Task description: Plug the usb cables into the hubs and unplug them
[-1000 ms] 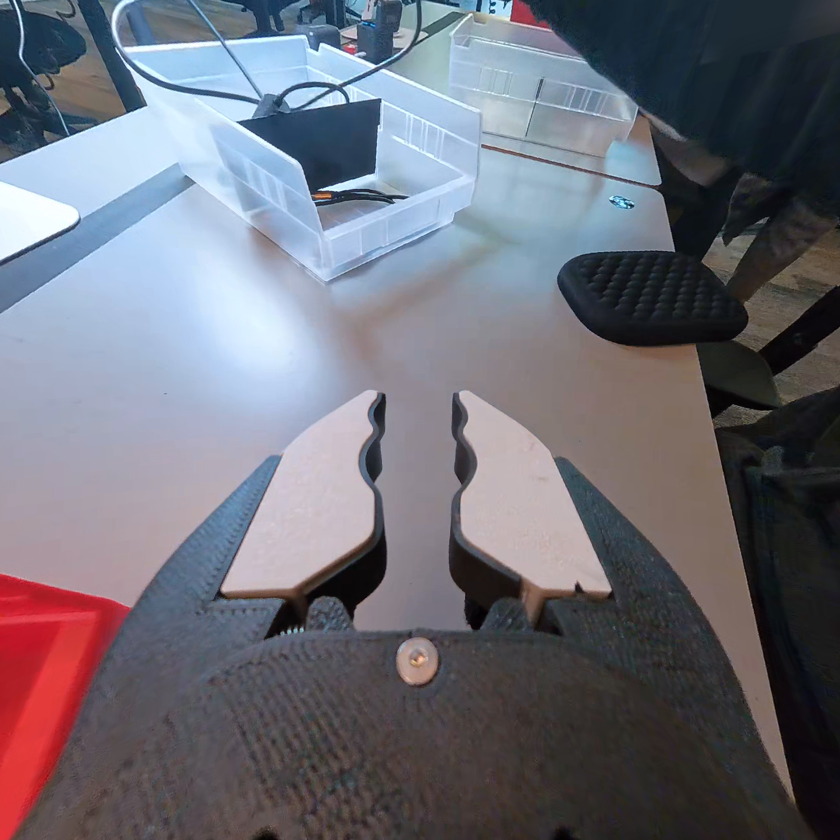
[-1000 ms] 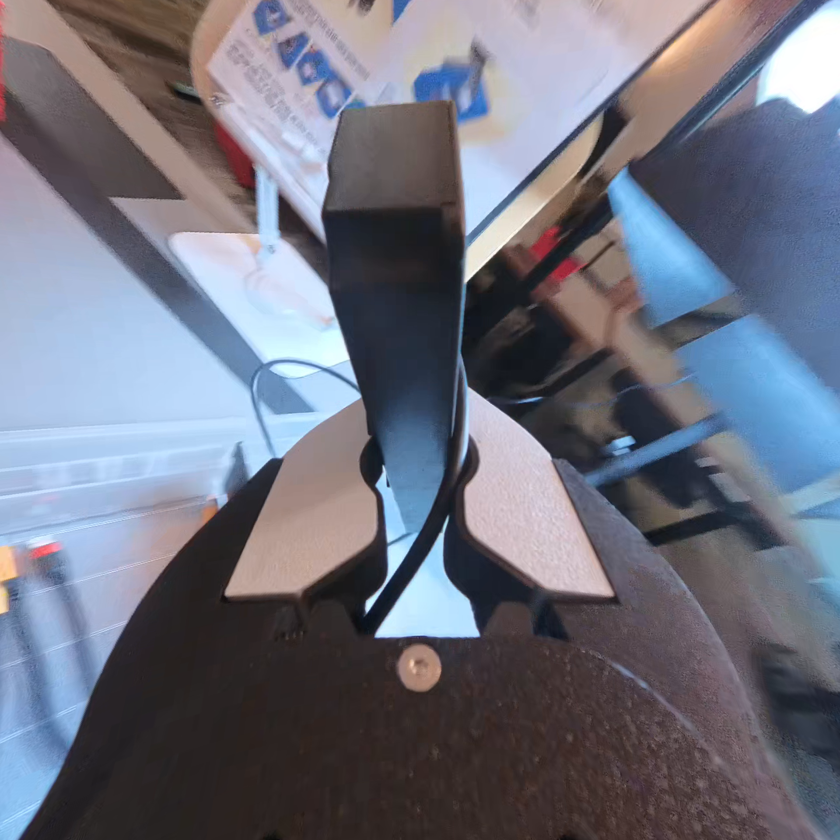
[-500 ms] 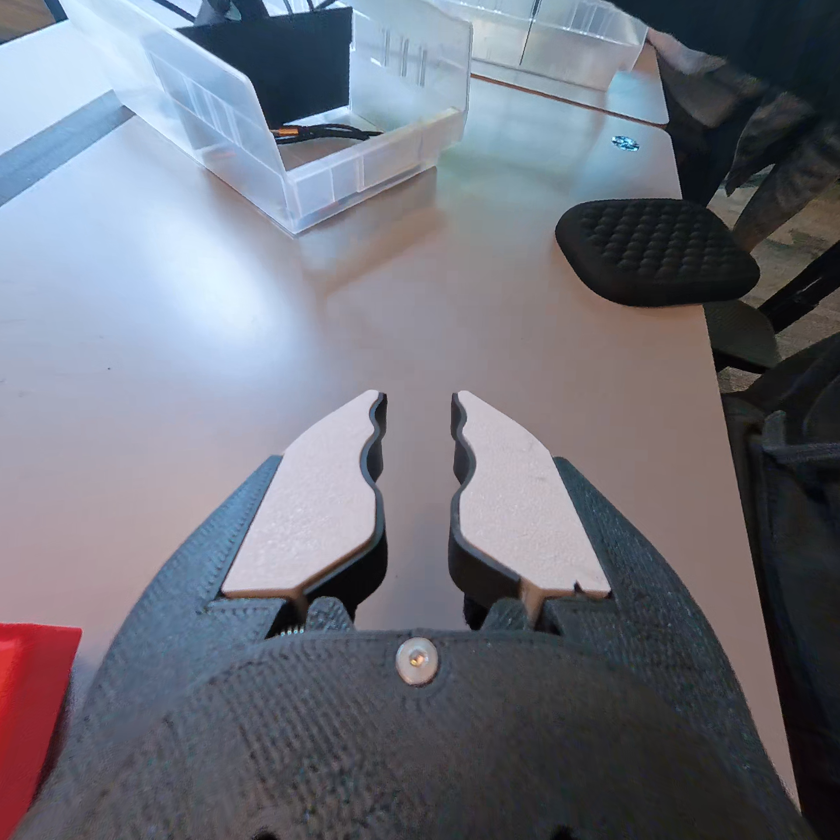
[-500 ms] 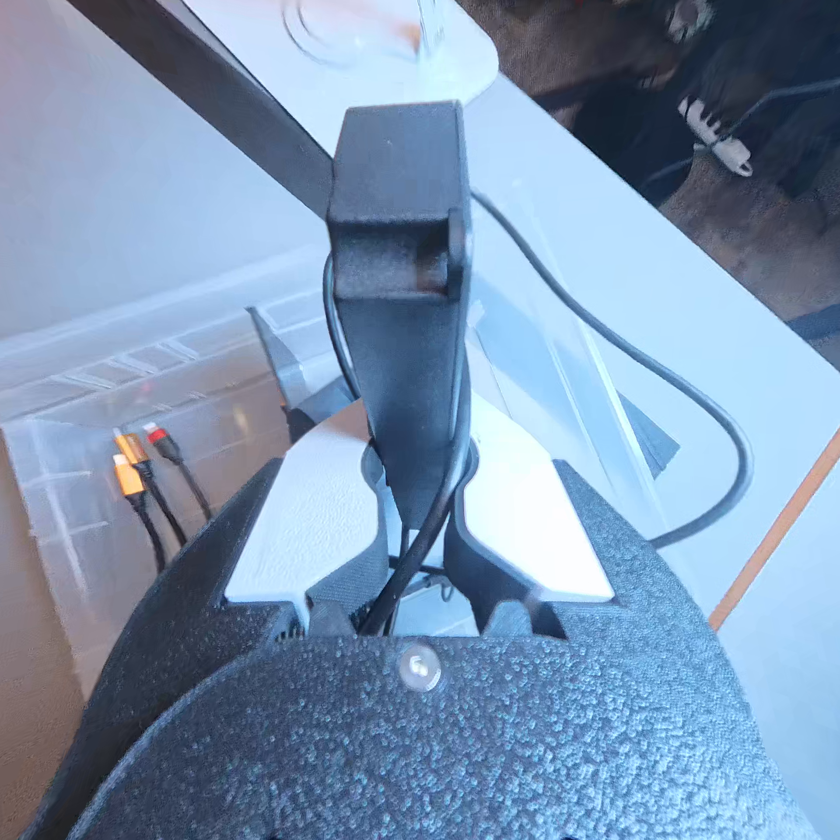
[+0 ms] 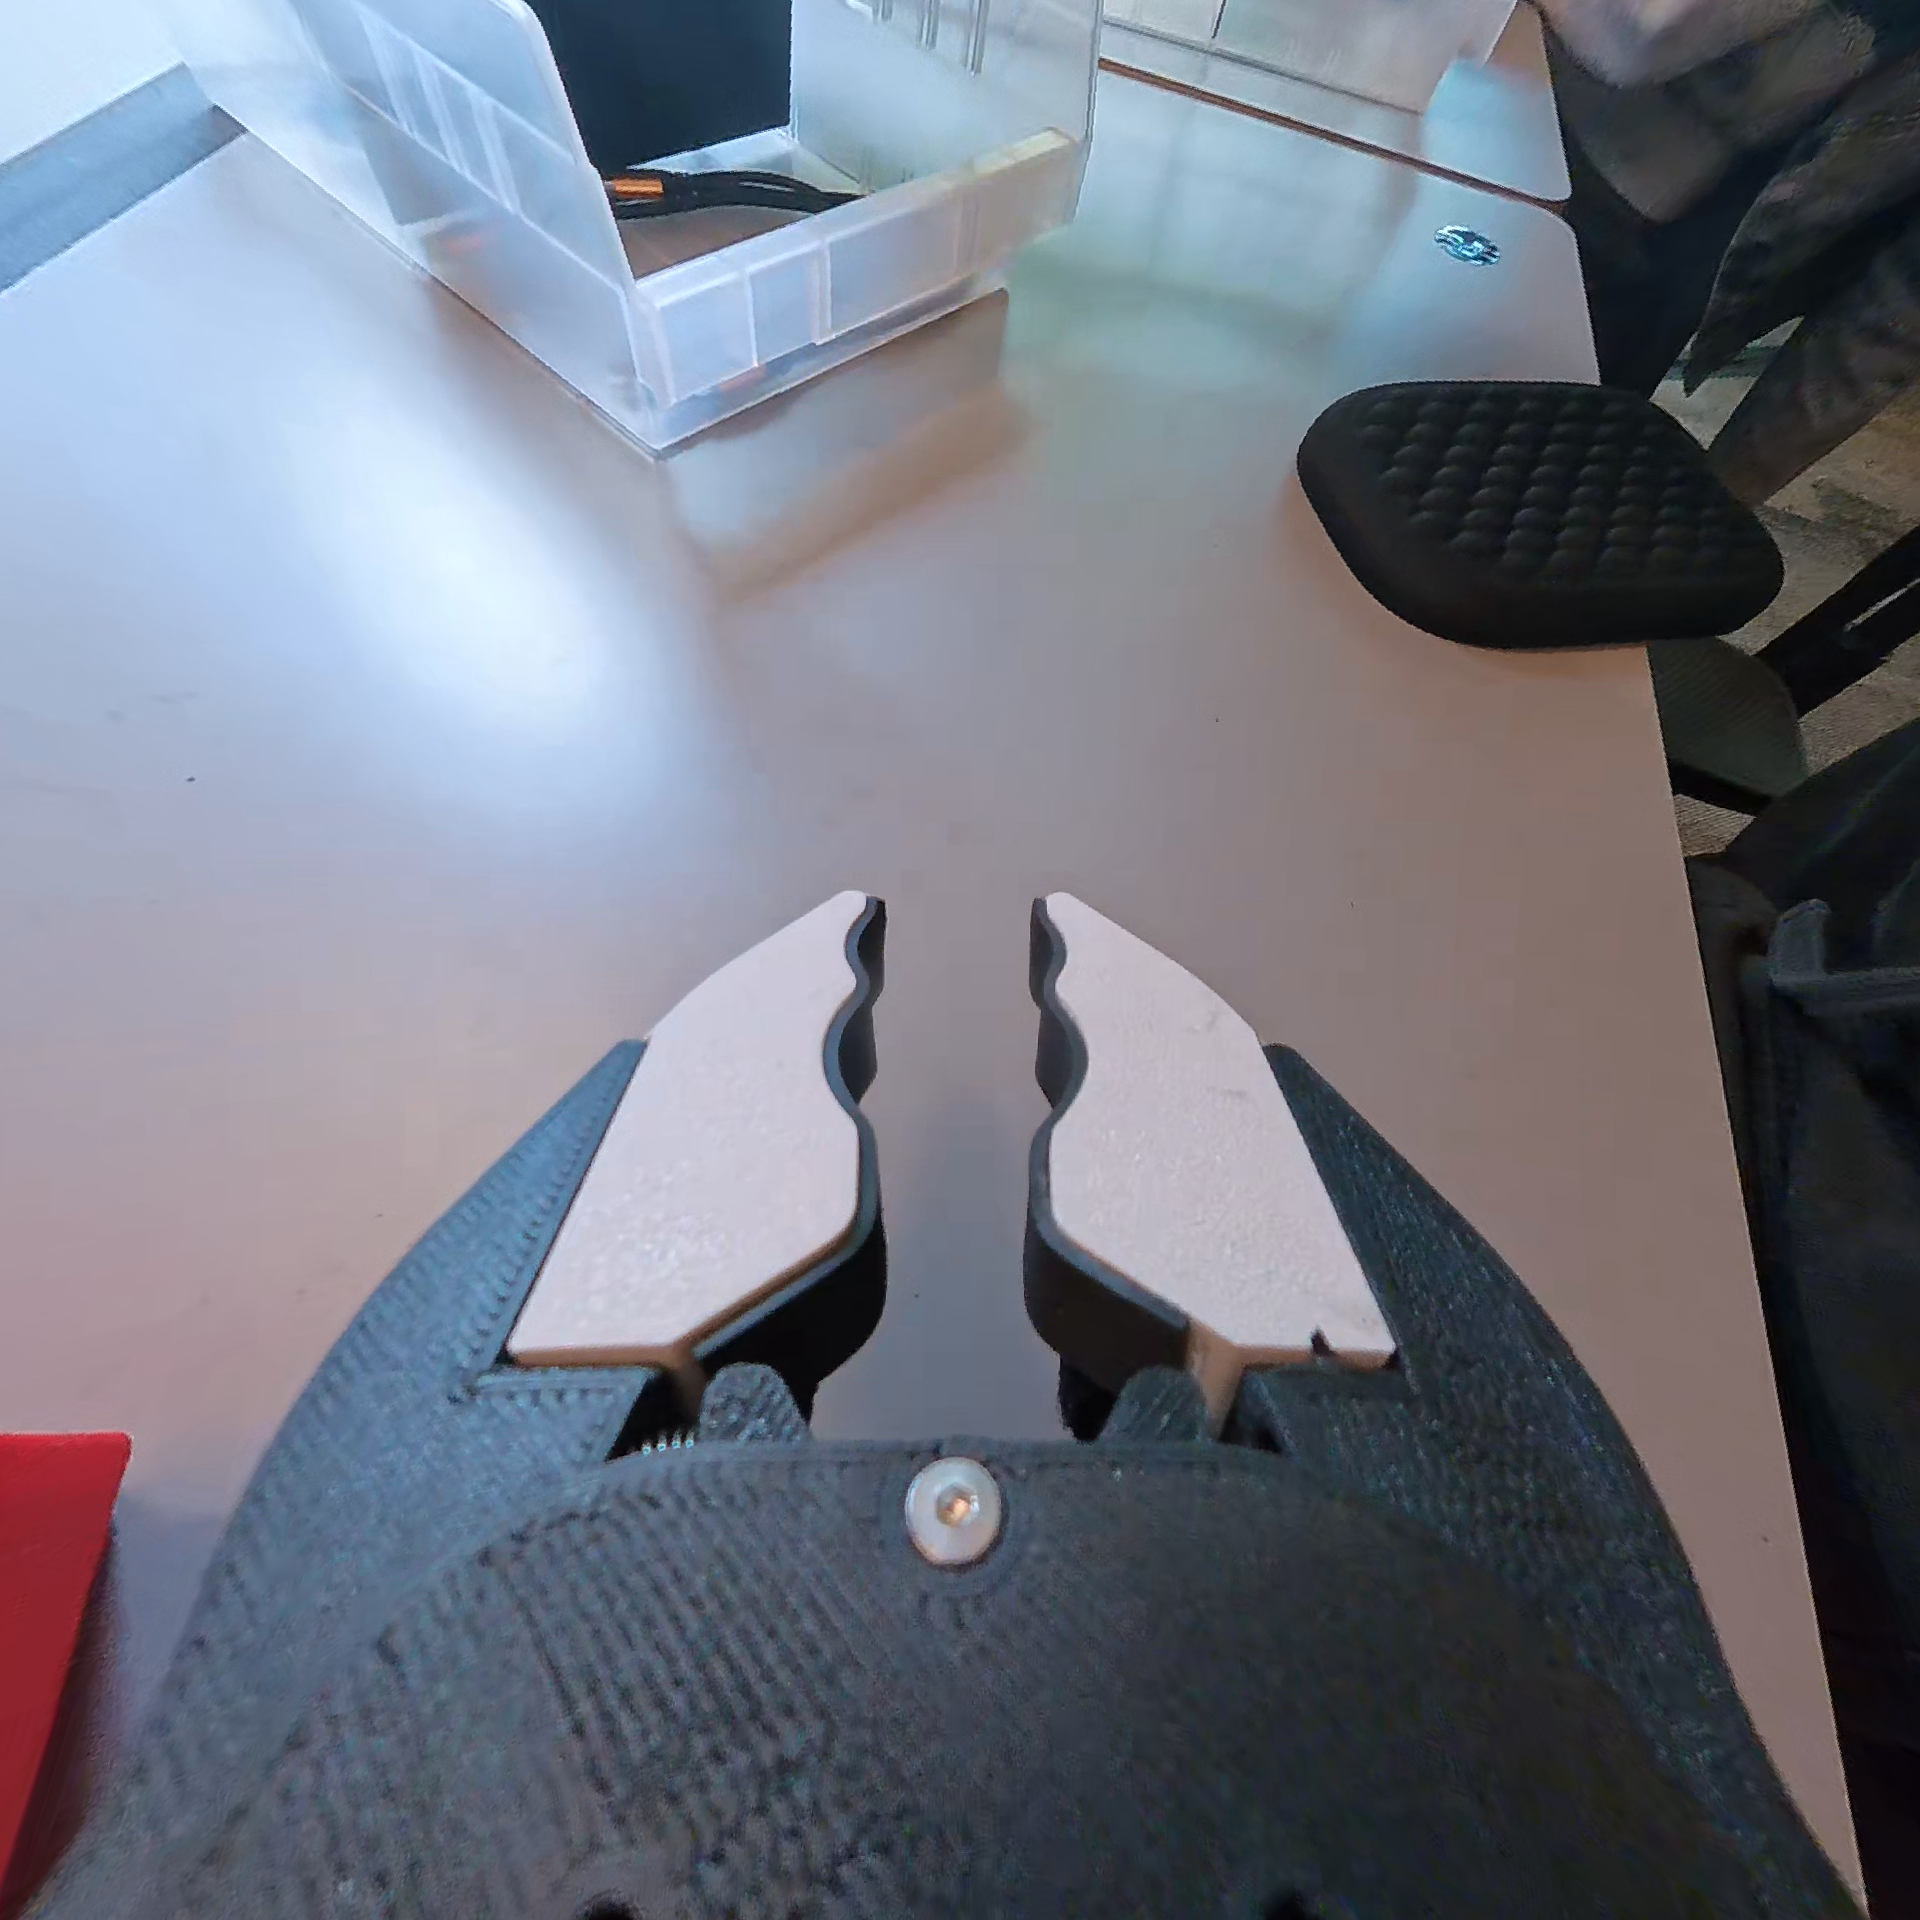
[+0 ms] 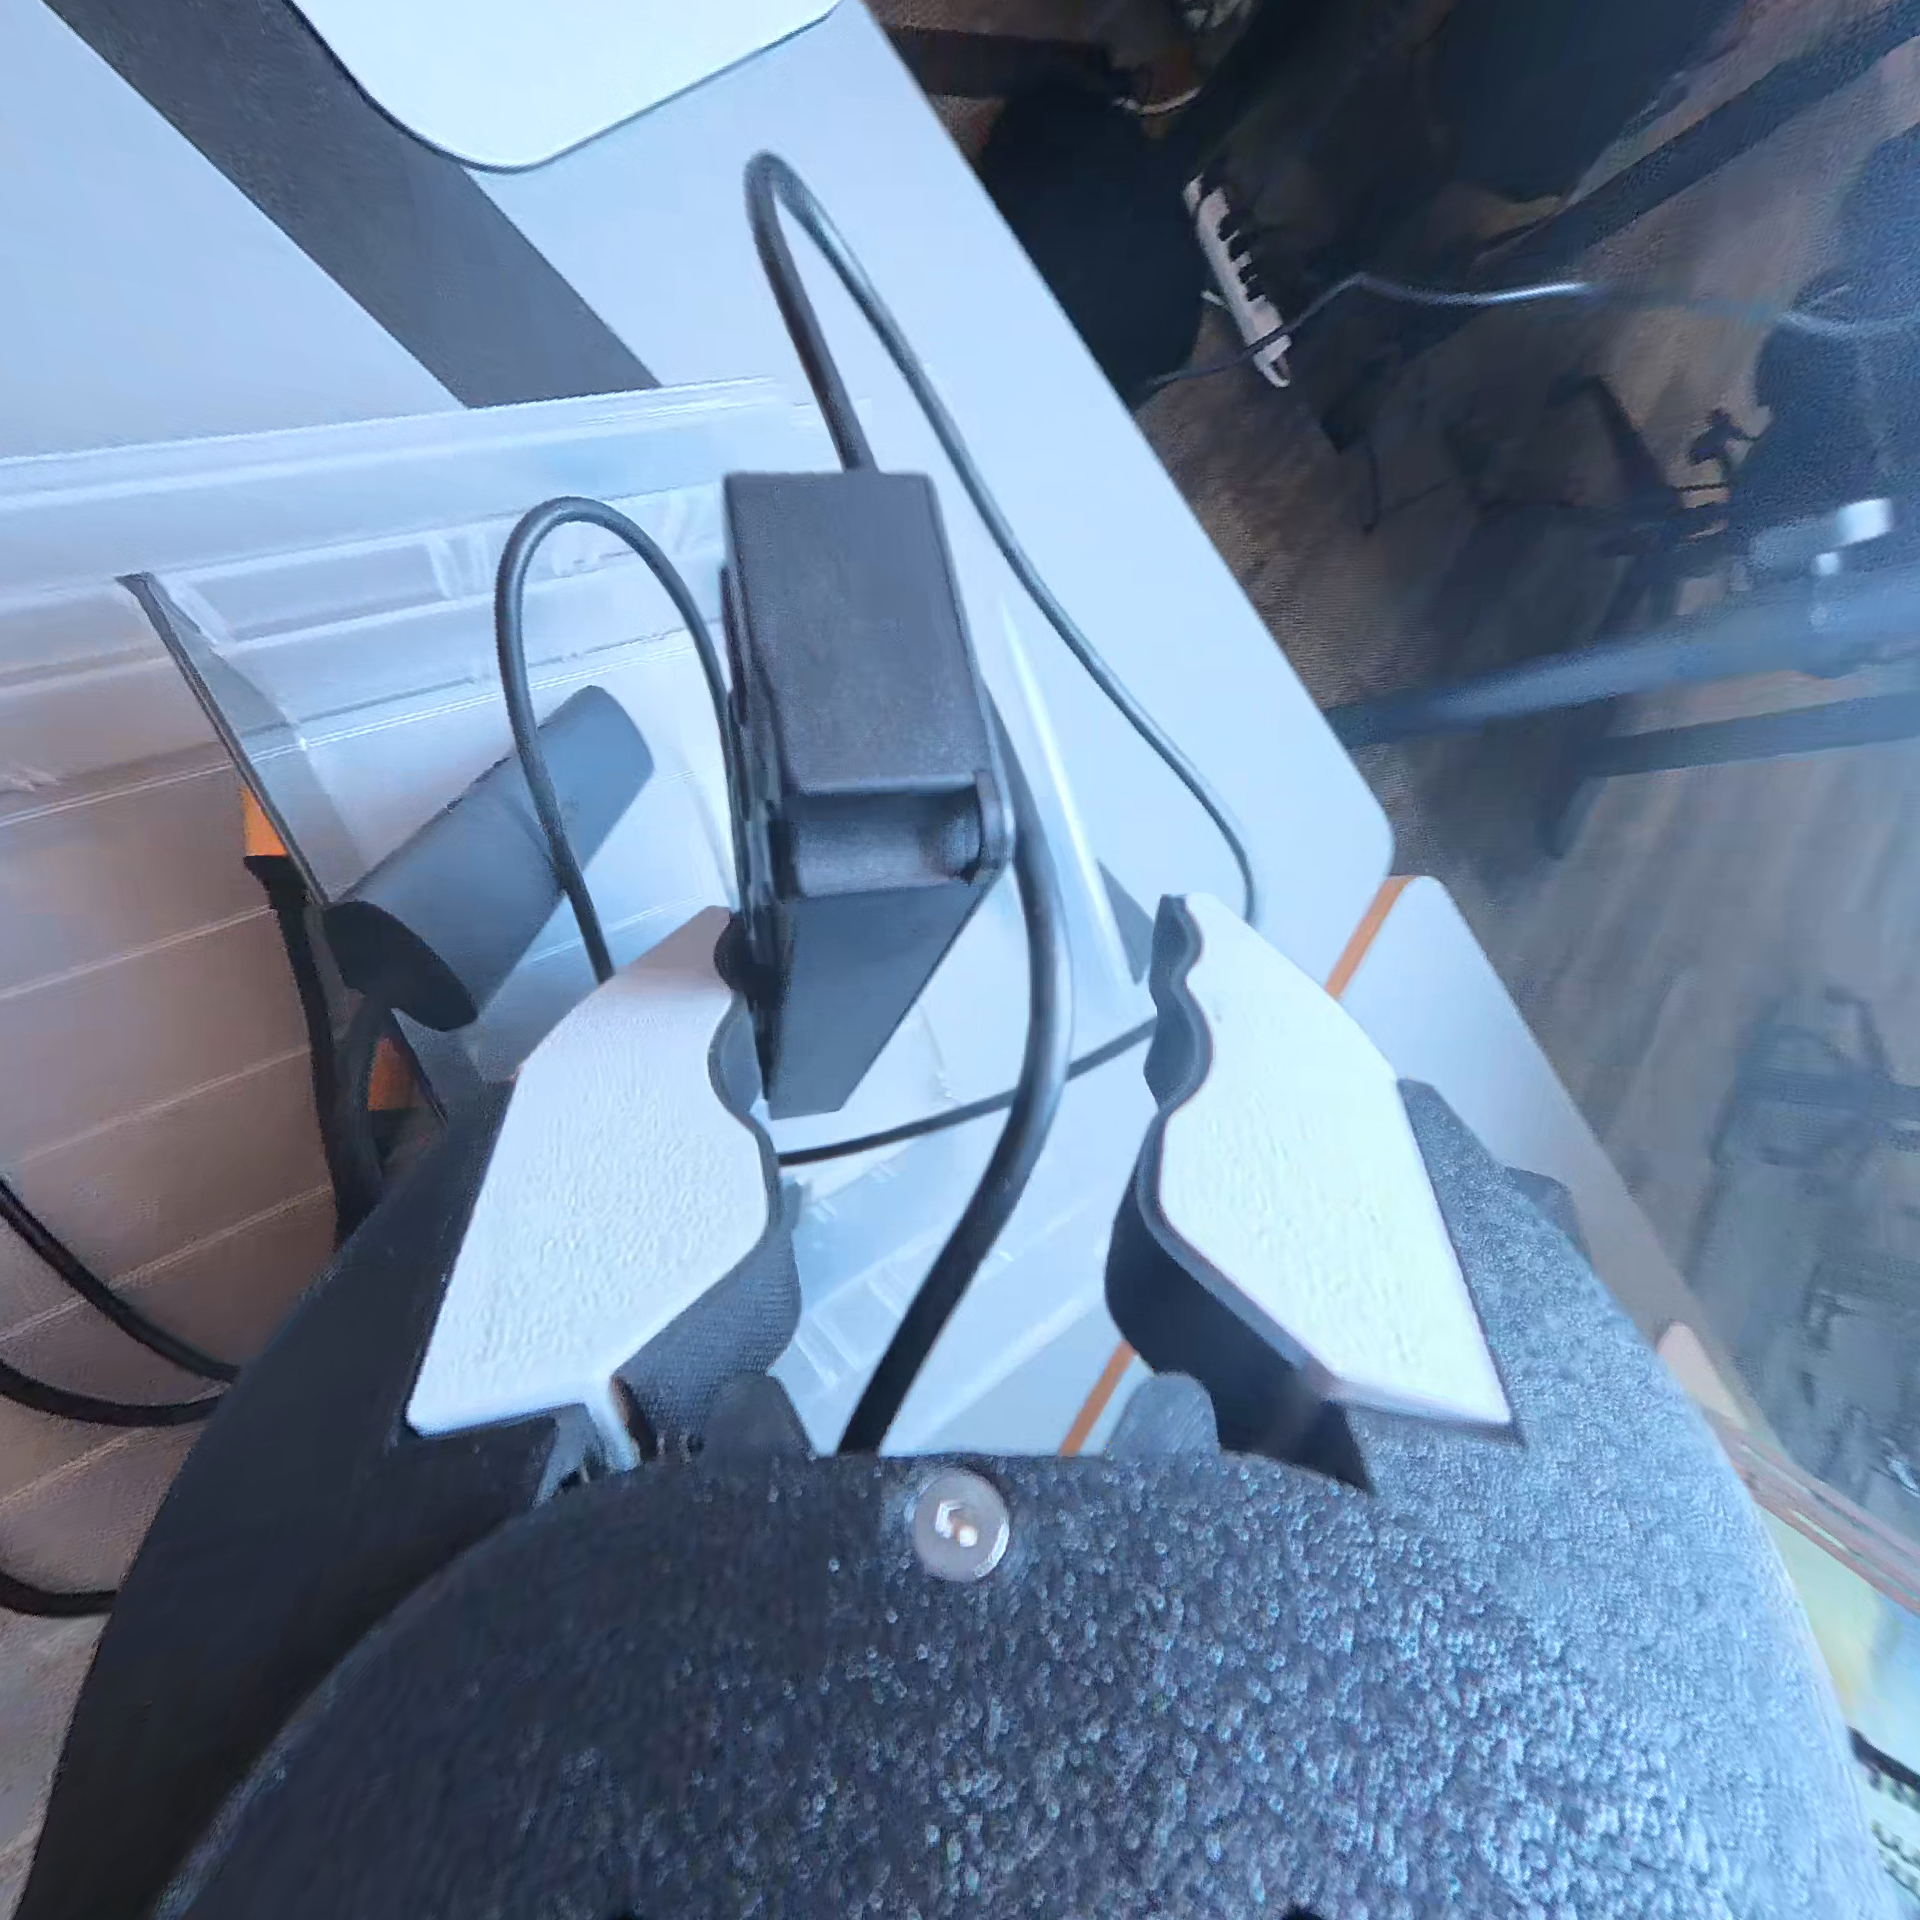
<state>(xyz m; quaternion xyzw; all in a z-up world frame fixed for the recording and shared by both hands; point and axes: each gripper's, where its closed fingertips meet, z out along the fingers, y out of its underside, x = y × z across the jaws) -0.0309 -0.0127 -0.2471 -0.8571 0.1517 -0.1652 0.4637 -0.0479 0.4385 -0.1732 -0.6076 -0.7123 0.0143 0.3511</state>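
In the right wrist view my right gripper is open over the clear bin. The black USB hub stands free between the jaws, leaning against the left fingertip. Its black cable runs down through the gap. A grey cylindrical hub lies to the left, with orange-ended cables beside it. In the left wrist view my left gripper is slightly open and empty, low over the table. The clear bin with a black hub and cables lies ahead to the left.
A black chair armrest overhangs the table's right edge. A second clear bin stands at the back. A red object is at the lower left. A white pad and dark strip lie beyond the bin.
My right gripper tilted down over the clear bin, then opened and let go of the black hub. My left gripper moved forward toward the bin, jaws unchanged.
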